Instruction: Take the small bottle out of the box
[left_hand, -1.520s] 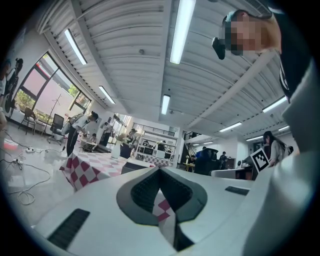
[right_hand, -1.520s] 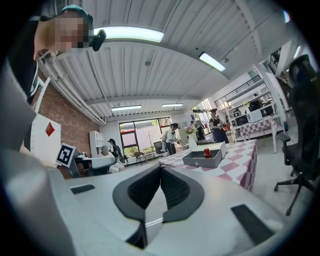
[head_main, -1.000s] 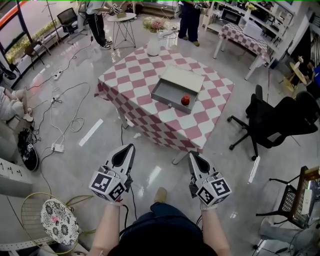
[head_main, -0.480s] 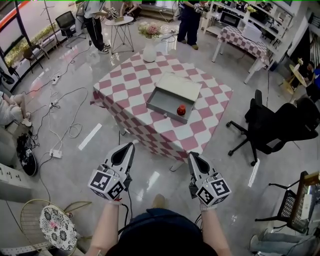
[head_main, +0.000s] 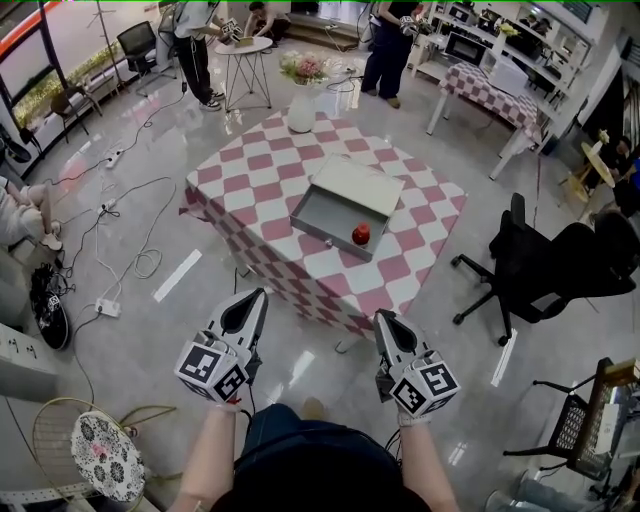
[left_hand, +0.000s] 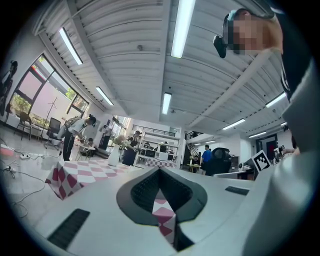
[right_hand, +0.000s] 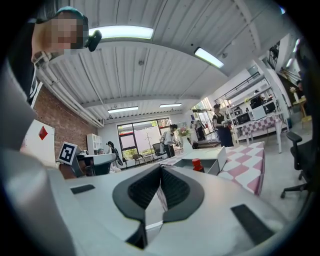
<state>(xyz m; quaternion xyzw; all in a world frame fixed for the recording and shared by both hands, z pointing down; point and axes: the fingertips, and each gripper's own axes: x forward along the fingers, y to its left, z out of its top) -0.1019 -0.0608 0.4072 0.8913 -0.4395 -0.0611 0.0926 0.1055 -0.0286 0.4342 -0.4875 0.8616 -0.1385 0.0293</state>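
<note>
A small red bottle (head_main: 361, 234) stands in the near right corner of an open grey box (head_main: 328, 214), which lies on a table with a pink-and-white checked cloth (head_main: 260, 170). Both grippers are held low above the floor, well short of the table. My left gripper (head_main: 262, 293) is shut and empty, and so is my right gripper (head_main: 380, 315). In the right gripper view the bottle (right_hand: 196, 164) and the box (right_hand: 210, 158) show far beyond the shut jaws (right_hand: 160, 167). The left gripper view looks past its shut jaws (left_hand: 160, 171) to the table's cloth (left_hand: 75, 174).
A white vase of flowers (head_main: 302, 108) stands at the table's far corner. A black office chair (head_main: 545, 262) is to the right of the table. Cables (head_main: 125, 235) trail over the floor at the left. People stand at a round table (head_main: 245, 44) at the back.
The table, with the box and bottle, has come a little nearer and lower in the head view. Both grippers keep the same pose, shut and empty.
</note>
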